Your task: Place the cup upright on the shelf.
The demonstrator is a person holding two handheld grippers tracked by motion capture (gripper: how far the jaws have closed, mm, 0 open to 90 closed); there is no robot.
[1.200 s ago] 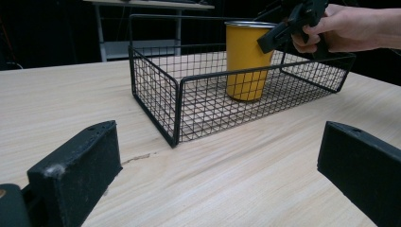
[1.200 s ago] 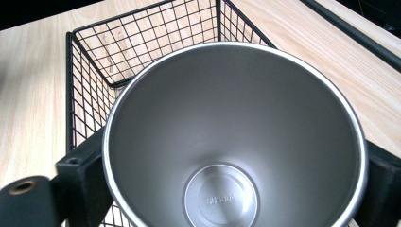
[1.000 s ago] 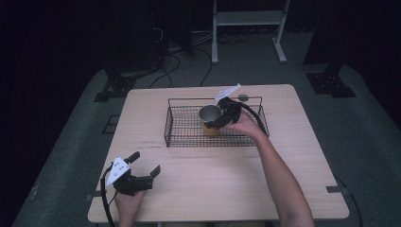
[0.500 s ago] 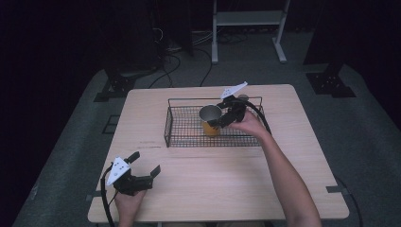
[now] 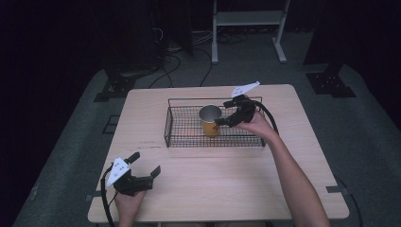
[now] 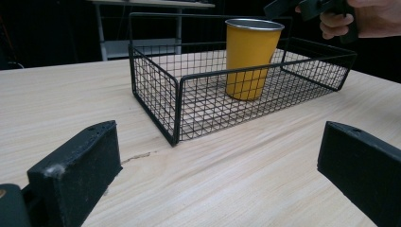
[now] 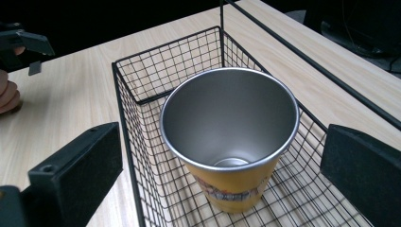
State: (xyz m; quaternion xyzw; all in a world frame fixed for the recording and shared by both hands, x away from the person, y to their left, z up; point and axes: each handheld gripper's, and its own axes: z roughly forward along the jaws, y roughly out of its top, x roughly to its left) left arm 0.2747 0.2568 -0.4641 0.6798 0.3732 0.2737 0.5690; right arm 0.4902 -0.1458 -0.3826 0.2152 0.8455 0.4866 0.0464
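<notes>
A yellow cup (image 5: 210, 121) with a bare metal inside stands upright in a black wire basket (image 5: 178, 124) at the middle of the table. My right gripper (image 5: 226, 113) hovers just right of the cup's rim, open, with nothing between its fingers. In the right gripper view the empty cup (image 7: 229, 123) lies ahead and below, between the spread jaws of the right gripper (image 7: 222, 139). My left gripper (image 5: 145, 163) rests open at the table's front left. In the left gripper view the left gripper (image 6: 217, 165) faces the basket (image 6: 156, 94) and the cup (image 6: 250, 56).
The wooden table (image 5: 227, 179) has bare room in front of the basket and to both sides. A white metal stand (image 5: 246, 19) and cables are on the floor behind the table. The basket has raised handles at its ends.
The right gripper has drawn back a little from the cup's rim, toward the right. The cup stays upright in the basket. The left gripper has not moved.
</notes>
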